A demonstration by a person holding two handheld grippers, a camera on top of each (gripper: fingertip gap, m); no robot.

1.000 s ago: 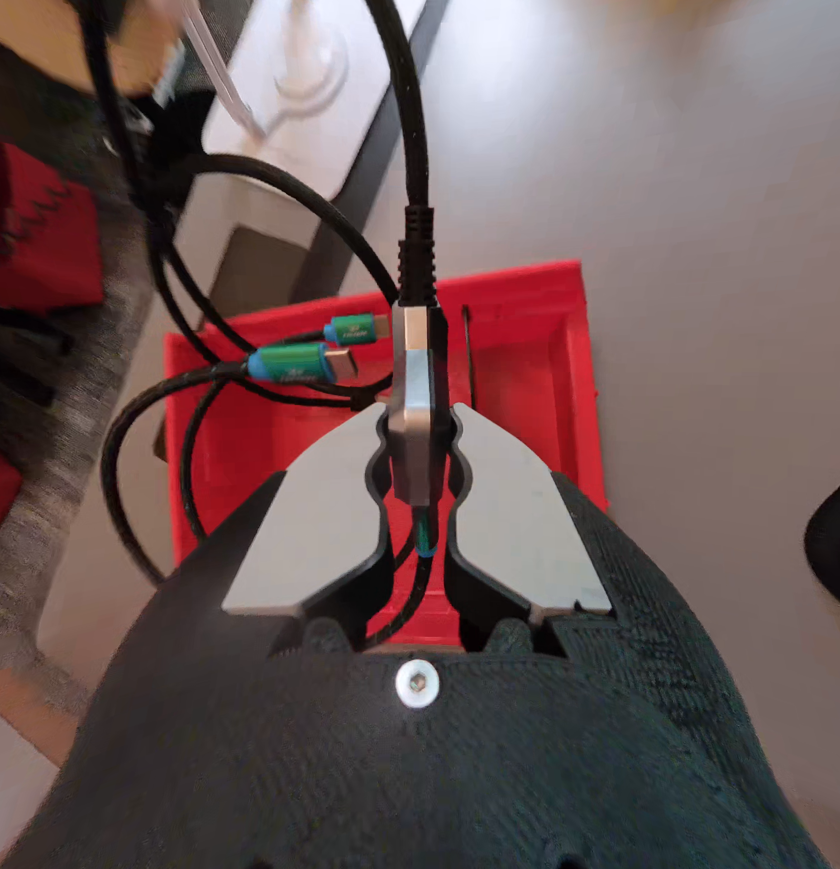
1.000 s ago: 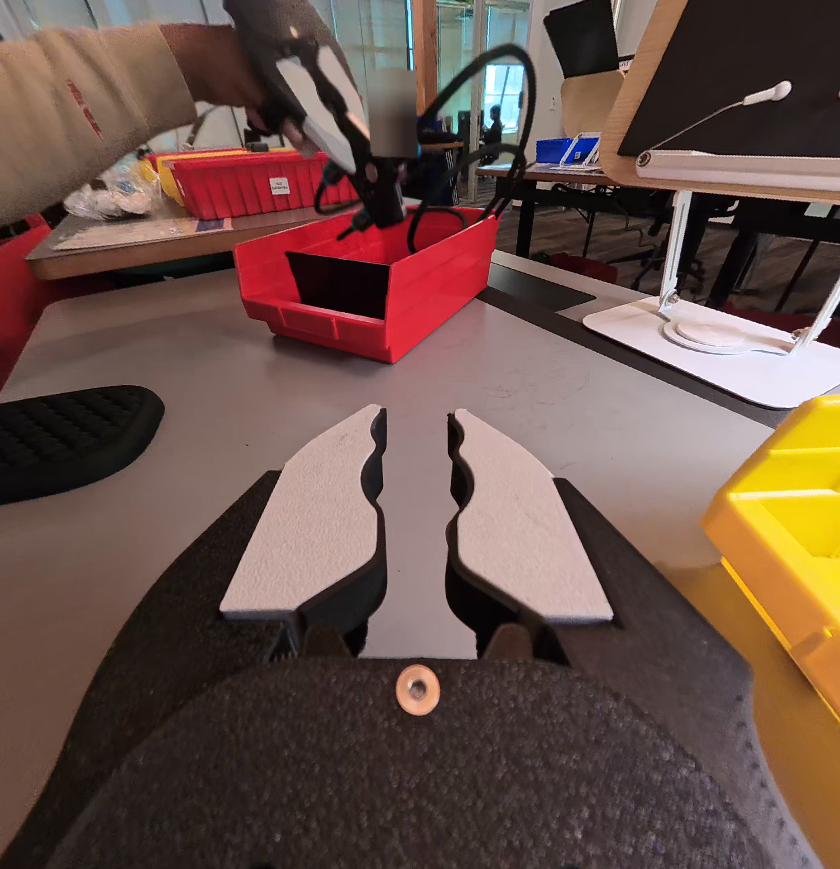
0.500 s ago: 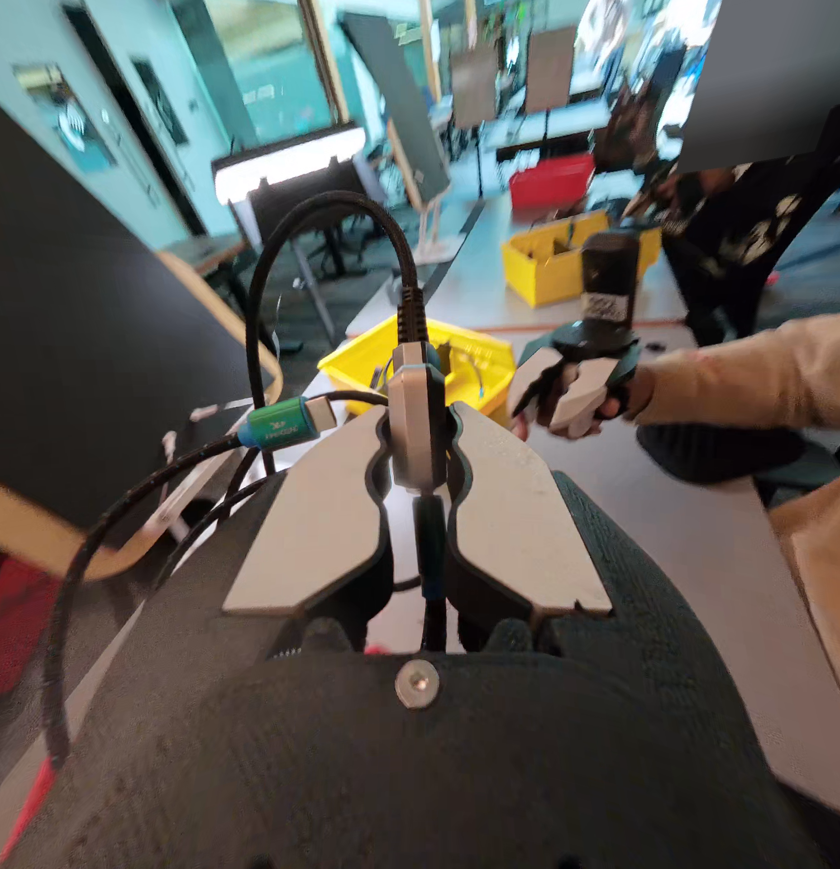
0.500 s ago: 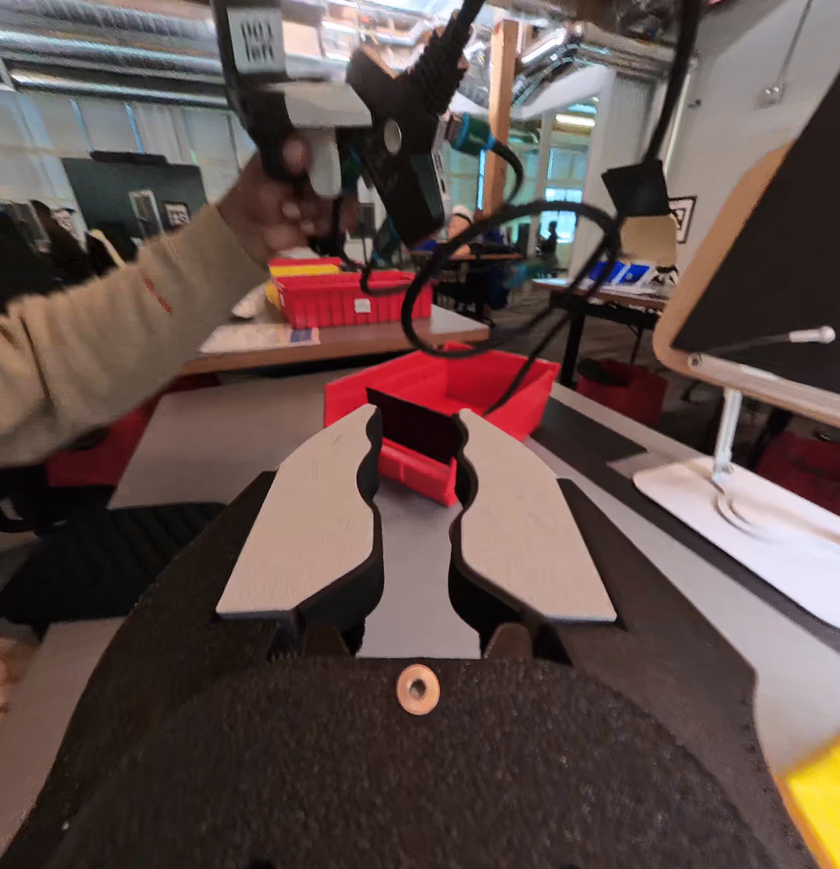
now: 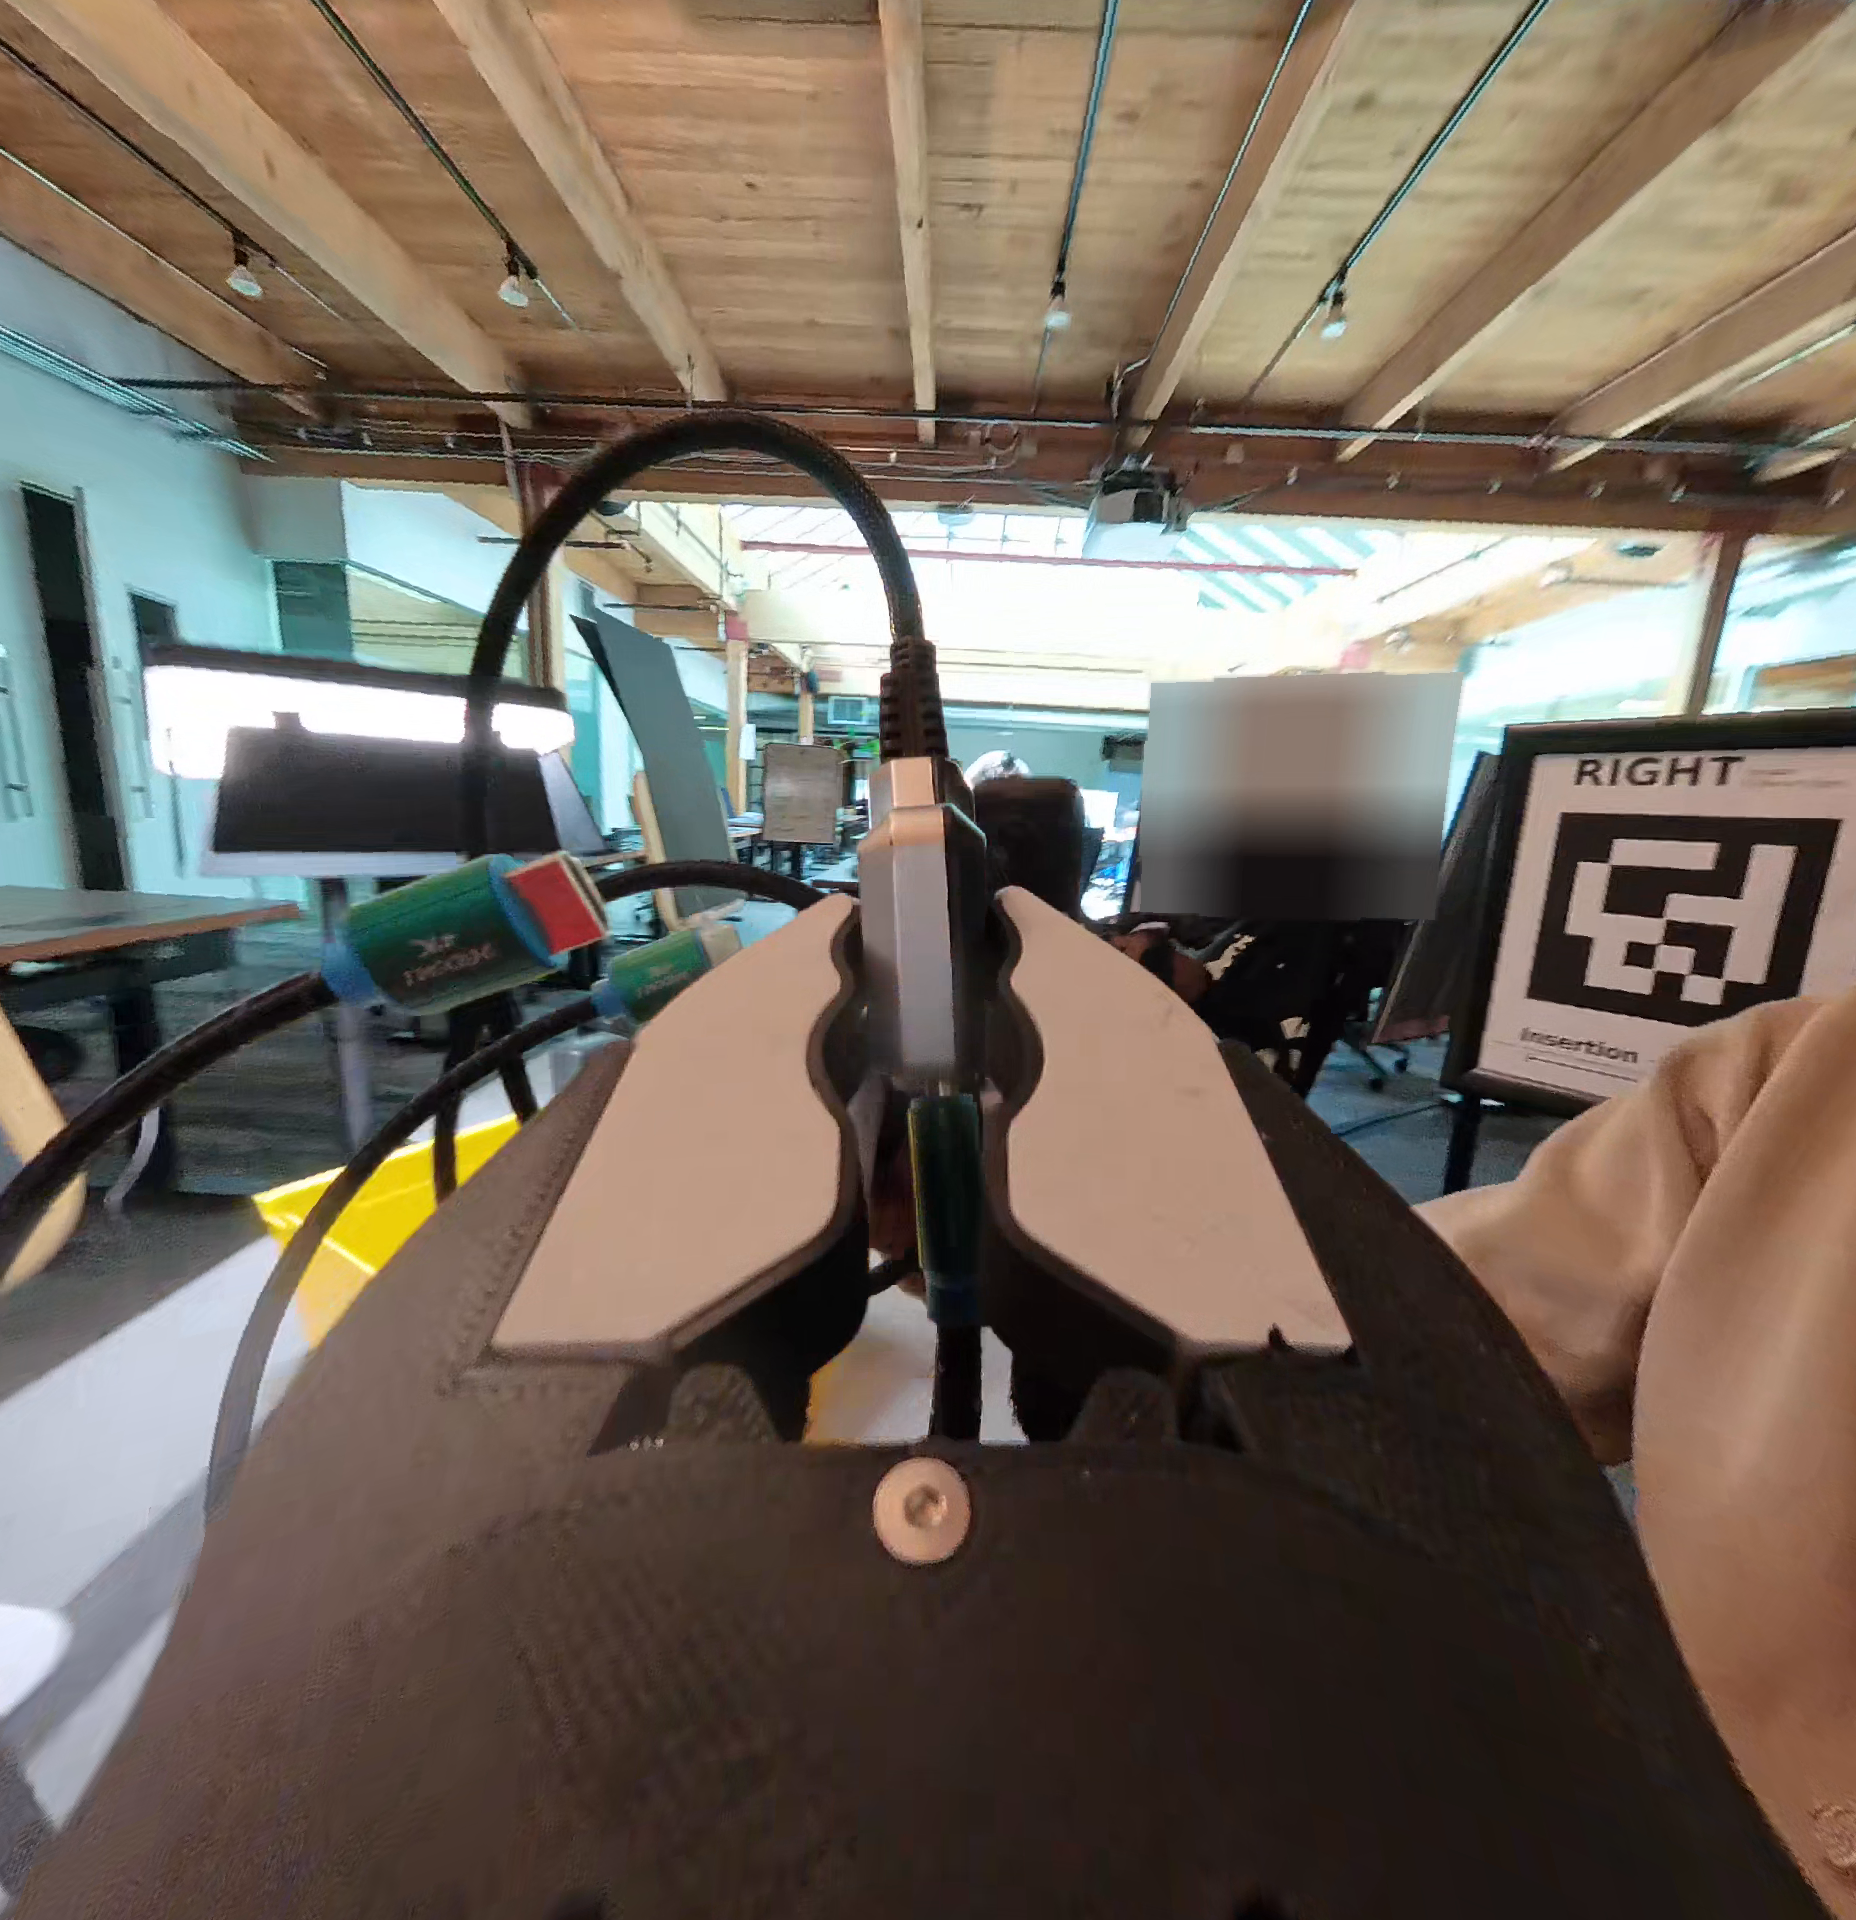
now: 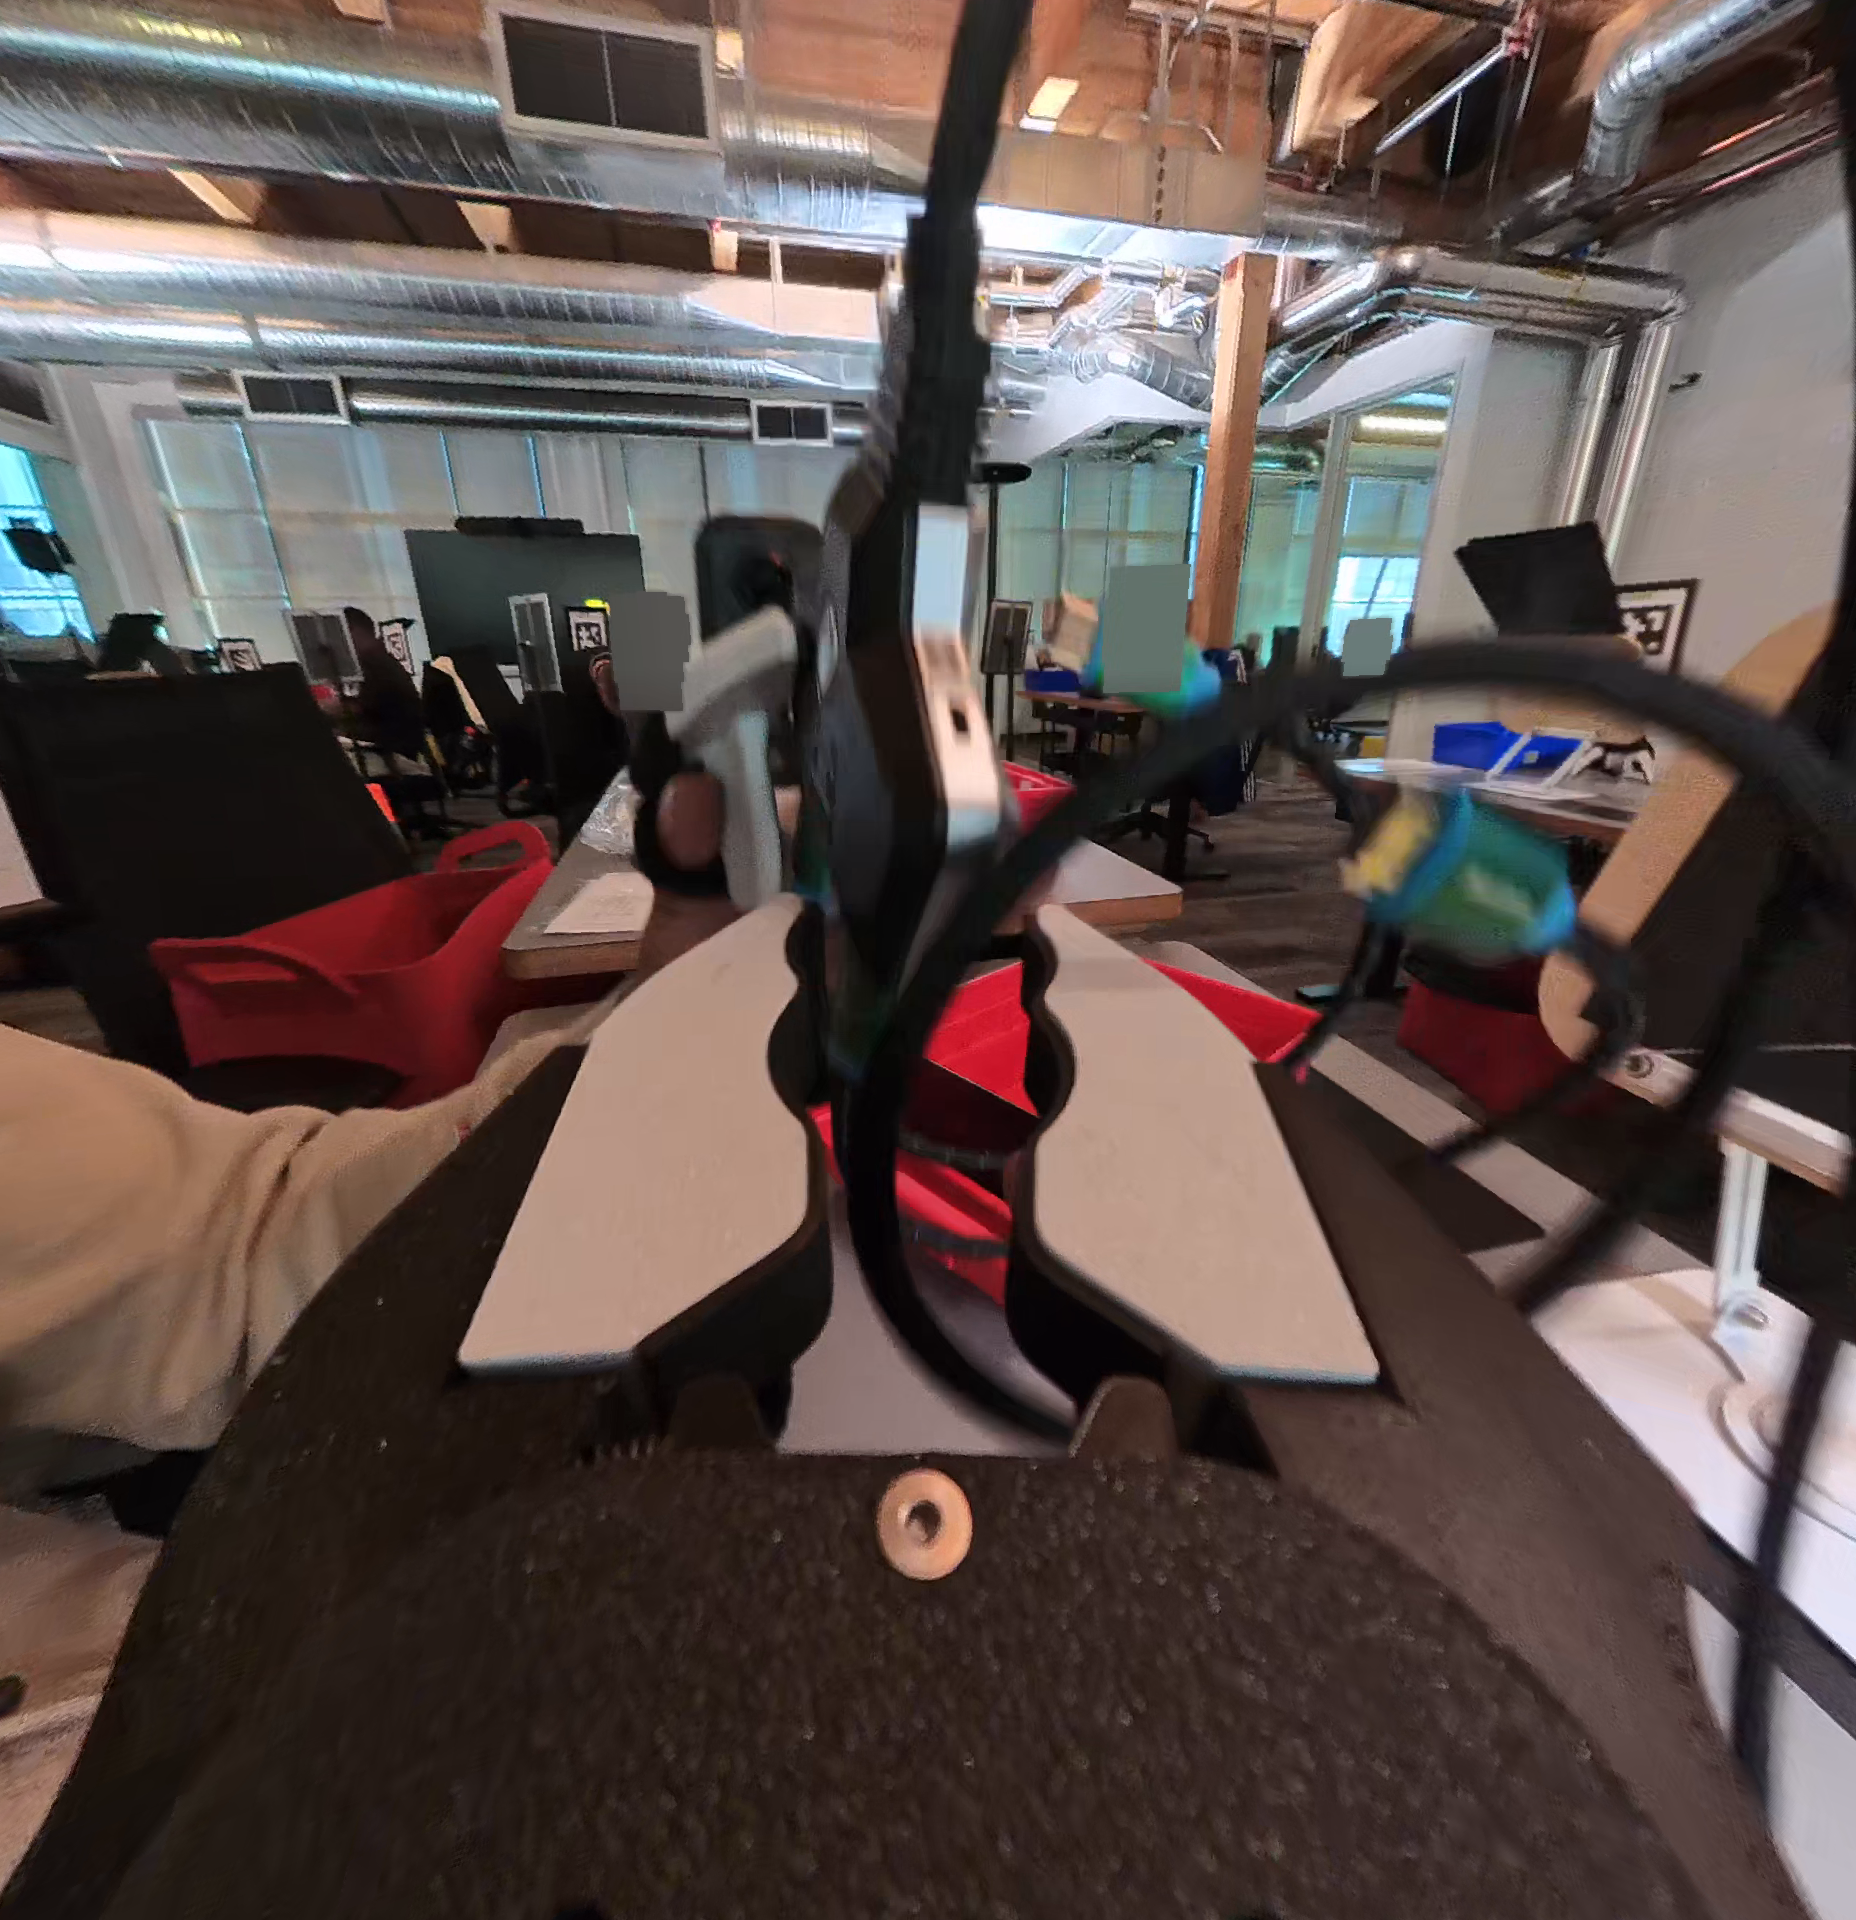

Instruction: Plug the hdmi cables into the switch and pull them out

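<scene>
My left gripper (image 5: 924, 909) is shut on the silver HDMI switch (image 5: 903, 997) and holds it up in the air, edge on. A black cable (image 5: 695, 436) arches from the switch's far end. A green plug (image 5: 945, 1195) sits in its near end, between my fingers. Two loose green HDMI plugs (image 5: 467, 935) (image 5: 664, 966) hang to the left. In the right wrist view the switch (image 6: 955, 727) is blurred just beyond my open right gripper (image 6: 919, 925). A black cable (image 6: 882, 1174) runs between its fingers, and a green plug (image 6: 1464, 873) dangles to the right.
A red bin (image 6: 1204, 1008) sits on the grey table below the right gripper, with a red tub (image 6: 352, 966) farther left. A yellow bin (image 5: 384, 1216) is low left in the left wrist view. A beige sleeve (image 5: 1682, 1247) and a marker sign (image 5: 1682, 904) are on the right. One gripper's finger ends stand about 4 centimeters off the other's.
My left gripper lifted the switch and its cables out of the red bin and tilted up to level. My right gripper rose to meet the switch, and its jaws spread a little wider.
</scene>
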